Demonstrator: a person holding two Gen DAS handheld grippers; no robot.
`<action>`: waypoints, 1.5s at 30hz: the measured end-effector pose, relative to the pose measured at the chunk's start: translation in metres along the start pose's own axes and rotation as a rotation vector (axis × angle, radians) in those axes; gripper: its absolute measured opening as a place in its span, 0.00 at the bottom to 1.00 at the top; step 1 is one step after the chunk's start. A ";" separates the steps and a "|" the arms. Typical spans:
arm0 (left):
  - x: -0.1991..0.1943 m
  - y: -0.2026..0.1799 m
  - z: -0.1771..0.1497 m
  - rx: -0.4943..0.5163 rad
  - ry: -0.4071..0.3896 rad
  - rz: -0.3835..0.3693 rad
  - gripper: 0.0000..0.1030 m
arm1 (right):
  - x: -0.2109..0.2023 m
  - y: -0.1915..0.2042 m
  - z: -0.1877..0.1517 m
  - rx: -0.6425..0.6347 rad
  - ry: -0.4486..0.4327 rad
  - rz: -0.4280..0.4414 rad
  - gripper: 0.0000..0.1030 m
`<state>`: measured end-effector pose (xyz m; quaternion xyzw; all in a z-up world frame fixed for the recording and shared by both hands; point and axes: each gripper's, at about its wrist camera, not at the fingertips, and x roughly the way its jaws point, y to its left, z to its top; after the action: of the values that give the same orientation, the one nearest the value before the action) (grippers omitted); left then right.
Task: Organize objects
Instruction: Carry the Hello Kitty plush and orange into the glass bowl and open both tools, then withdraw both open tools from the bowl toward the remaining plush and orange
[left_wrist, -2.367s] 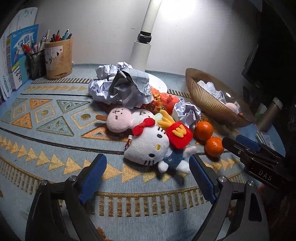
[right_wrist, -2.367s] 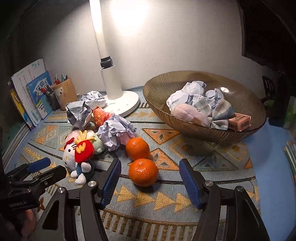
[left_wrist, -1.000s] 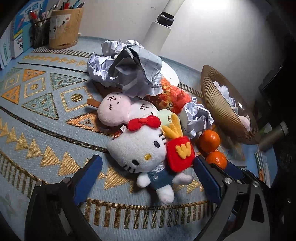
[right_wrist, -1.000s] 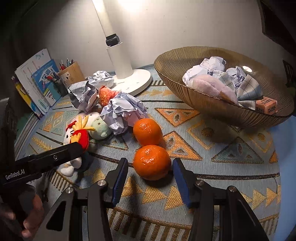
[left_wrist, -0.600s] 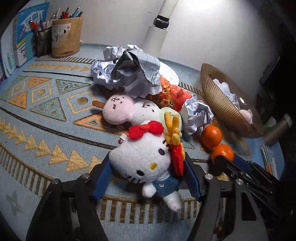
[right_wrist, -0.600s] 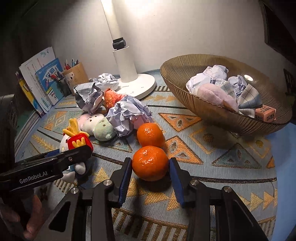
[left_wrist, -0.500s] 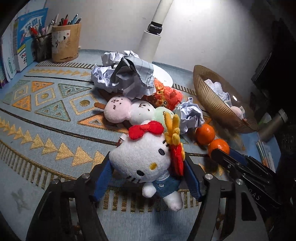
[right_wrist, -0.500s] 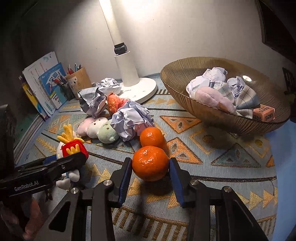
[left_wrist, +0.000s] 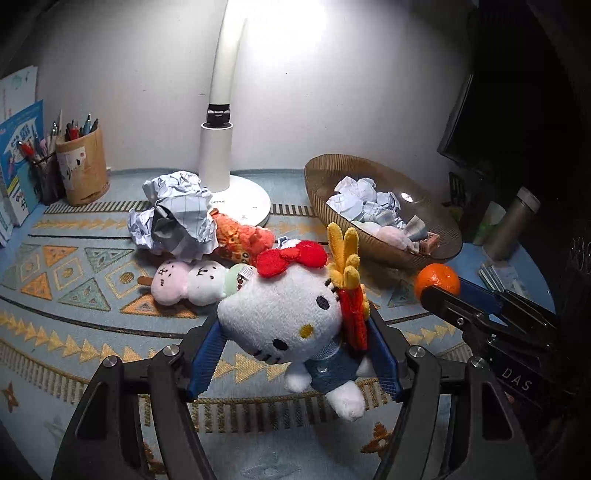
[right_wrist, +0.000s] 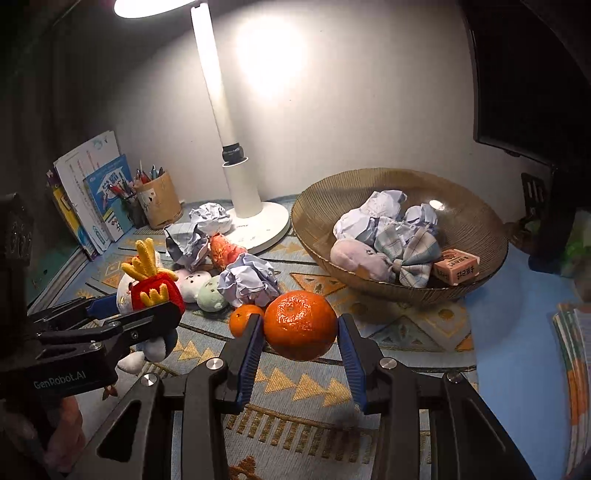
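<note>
My left gripper (left_wrist: 291, 354) is shut on a white cat plush (left_wrist: 284, 325) with a red bow and a red fries pouch, held clear of the patterned mat (left_wrist: 74, 280). My right gripper (right_wrist: 299, 350) is shut on an orange (right_wrist: 300, 325), also lifted off the mat. In the left wrist view that orange (left_wrist: 437, 280) shows at the tip of the right gripper (left_wrist: 458, 299). In the right wrist view the cat plush (right_wrist: 147, 291) hangs in the left gripper (right_wrist: 136, 317). A brown wicker bowl (right_wrist: 480, 236) holds crumpled paper, a plaid bow, a pink plush and a small box.
A second orange (right_wrist: 243, 319) lies on the mat. Crumpled paper balls (left_wrist: 177, 225), an orange plush (left_wrist: 243, 236) and a pink-white-green plush (left_wrist: 192, 280) lie near the white lamp base (left_wrist: 243, 199). A pen cup (left_wrist: 83, 170) and books (right_wrist: 96, 206) stand at the back left. A person's hand (right_wrist: 62, 428) shows bottom left.
Both grippers closed on their things, the left on the cat plush and the right on the orange, then rose, lifting both off the mat.
</note>
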<state>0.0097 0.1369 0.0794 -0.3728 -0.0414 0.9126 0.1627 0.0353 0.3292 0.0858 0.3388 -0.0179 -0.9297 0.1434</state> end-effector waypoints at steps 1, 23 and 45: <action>0.000 -0.005 0.004 0.015 -0.005 0.002 0.66 | -0.004 -0.004 0.004 0.011 -0.011 -0.007 0.39; 0.071 -0.079 0.107 0.160 -0.112 -0.103 0.67 | 0.008 -0.096 0.098 0.216 -0.114 -0.162 0.39; -0.026 0.026 0.063 -0.047 -0.206 -0.011 0.87 | -0.015 -0.026 0.074 0.136 -0.116 -0.093 0.57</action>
<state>-0.0238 0.1064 0.1365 -0.2806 -0.0813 0.9439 0.1539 -0.0071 0.3540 0.1490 0.2936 -0.0734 -0.9501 0.0757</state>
